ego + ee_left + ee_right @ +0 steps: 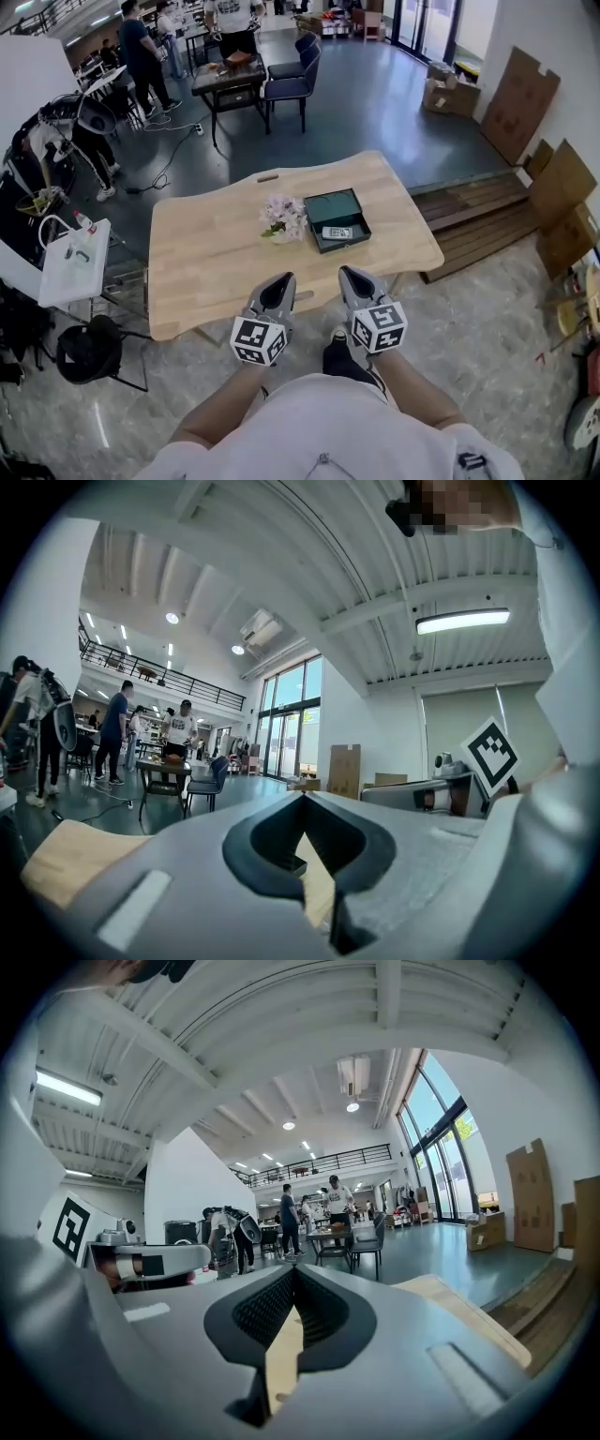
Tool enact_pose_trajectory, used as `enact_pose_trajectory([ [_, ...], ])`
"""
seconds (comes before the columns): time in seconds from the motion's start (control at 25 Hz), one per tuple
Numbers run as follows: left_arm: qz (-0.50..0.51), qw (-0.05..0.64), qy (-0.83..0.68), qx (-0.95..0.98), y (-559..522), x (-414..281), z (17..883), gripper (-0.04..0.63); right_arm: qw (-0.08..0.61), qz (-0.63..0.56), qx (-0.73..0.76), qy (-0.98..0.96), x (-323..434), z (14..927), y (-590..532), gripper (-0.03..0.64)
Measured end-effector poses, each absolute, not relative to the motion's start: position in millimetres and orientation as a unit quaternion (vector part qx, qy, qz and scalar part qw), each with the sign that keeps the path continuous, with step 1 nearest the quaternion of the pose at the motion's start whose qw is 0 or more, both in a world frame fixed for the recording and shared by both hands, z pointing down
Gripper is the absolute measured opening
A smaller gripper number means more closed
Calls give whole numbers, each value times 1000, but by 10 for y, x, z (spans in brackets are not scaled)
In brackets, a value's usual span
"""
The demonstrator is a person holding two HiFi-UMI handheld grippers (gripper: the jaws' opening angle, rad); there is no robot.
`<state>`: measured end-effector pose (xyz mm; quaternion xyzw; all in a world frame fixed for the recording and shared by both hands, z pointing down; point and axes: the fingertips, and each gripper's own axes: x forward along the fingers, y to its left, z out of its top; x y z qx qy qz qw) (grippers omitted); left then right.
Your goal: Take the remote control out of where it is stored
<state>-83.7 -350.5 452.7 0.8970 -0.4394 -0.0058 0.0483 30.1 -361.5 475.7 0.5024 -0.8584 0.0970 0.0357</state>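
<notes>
Two grippers, left (278,284) and right (353,279), jaws pressed together on nothing, at the near edge of one wooden table (202,258). On it: one flower bunch (284,217), one open dark box (349,201). One remote (337,232) lies inside the box. Beyond: two blue chairs (296,73).

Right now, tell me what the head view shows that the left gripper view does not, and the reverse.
Only the head view: the remote control lying in the open green box, with flowers beside it. Only the left gripper view: the ceiling and its strip light, and the left gripper with its jaws together, nothing between them. Both: the wooden table and the people by the dark table beyond it.
</notes>
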Motion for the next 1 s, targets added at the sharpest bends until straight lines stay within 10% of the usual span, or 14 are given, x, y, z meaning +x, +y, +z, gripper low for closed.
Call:
enact_pose_trajectory([
  [1.0, 19, 83, -515, 853, -5933, -270, 4737, 1, 74, 161, 422, -889, 882, 5163, -6311, 28],
])
